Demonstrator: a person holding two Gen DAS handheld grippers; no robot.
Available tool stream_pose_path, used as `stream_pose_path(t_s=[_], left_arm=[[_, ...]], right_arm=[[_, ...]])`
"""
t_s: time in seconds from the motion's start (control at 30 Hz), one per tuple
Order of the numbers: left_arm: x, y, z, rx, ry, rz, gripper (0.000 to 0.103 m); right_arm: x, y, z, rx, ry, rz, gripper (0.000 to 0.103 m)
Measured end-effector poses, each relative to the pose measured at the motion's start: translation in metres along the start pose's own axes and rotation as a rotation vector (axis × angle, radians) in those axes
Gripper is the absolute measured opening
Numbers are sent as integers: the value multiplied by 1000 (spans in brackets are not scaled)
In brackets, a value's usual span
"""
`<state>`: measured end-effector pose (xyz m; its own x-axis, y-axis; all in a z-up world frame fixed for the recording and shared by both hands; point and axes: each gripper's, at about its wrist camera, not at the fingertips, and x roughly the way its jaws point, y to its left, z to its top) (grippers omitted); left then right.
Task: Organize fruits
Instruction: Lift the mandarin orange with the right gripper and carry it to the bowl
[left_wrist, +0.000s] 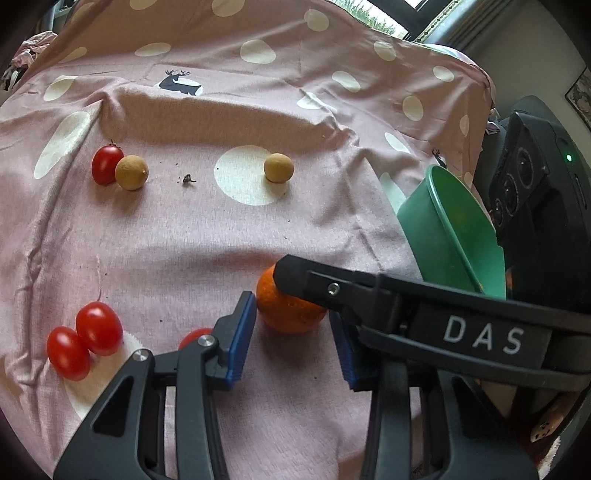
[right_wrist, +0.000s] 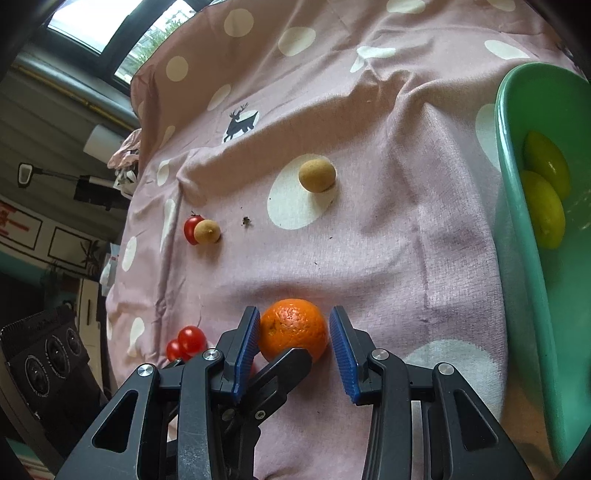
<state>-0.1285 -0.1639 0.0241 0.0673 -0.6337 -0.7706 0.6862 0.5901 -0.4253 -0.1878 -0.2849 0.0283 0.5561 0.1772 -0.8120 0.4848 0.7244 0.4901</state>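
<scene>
While the left wrist camera looks forward over a pink cloth (left_wrist: 192, 236) with cream dots, the left tool (left_wrist: 293, 339) sits at six o'clock with its blue-padded jaws spread wide. An orange (left_wrist: 290, 310) lies on the cloth in the gap; the left pad is touching or just beside it, the right pad clearly apart, so nothing is gripped. A black finger of the other tool crosses from three o'clock and lies over the orange's top. Two cherry tomatoes (left_wrist: 85, 338) touch each other at eight o'clock, and a third one (left_wrist: 192, 338) peeks out behind the left jaw. At ten o'clock a tomato (left_wrist: 105, 164) touches a tan longan (left_wrist: 132, 172). Another longan (left_wrist: 279, 168) rests alone at twelve o'clock. A green bowl (left_wrist: 454, 229) stands tilted at three o'clock.

Seen from the right wrist camera, the right tool (right_wrist: 293, 350) is at six o'clock, jaws wide. The orange (right_wrist: 293, 328) sits between the blue pads, left pad touching or just beside it, right pad apart; it is not clamped. A black finger of the left tool overlaps the orange's lower edge. The green bowl (right_wrist: 517, 236) fills three o'clock and holds two yellow-green lemons (right_wrist: 543, 206). The lone longan (right_wrist: 317, 175) is at twelve o'clock, the tomato-and-longan pair (right_wrist: 203, 230) at ten, two tomatoes (right_wrist: 186, 341) at eight.
</scene>
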Motion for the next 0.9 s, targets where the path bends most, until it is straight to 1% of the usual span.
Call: stream_pose_path(t_s=[0.2, 0.3, 0.43, 0.6, 0.7, 0.8, 0.9], left_arm=[[-1, -1, -1, -5, -6, -4, 40], [-11, -7, 0, 11, -43, -7, 40], [-34, -20, 2, 38, -119, -29, 40], [-63, -50, 5, 119, -227, -54, 40], [-72, -73, 8, 174, -277, -78, 40], [-71, -94, 11, 220, -294, -109, 40], [-65, -113, 14, 255, -298, -136, 39]], right_arm=[[0, 1, -2, -9, -11, -4, 41], [-6, 5, -2, -30, -33, -18, 41], [-29, 17, -4, -78, -108, -16, 41], [-71, 26, -9, -121, -226, -5, 41], [-98, 25, -11, -136, -303, -8, 41], [-122, 18, -12, -136, -368, -19, 41], [-140, 4, -10, -114, -409, -31, 41]])
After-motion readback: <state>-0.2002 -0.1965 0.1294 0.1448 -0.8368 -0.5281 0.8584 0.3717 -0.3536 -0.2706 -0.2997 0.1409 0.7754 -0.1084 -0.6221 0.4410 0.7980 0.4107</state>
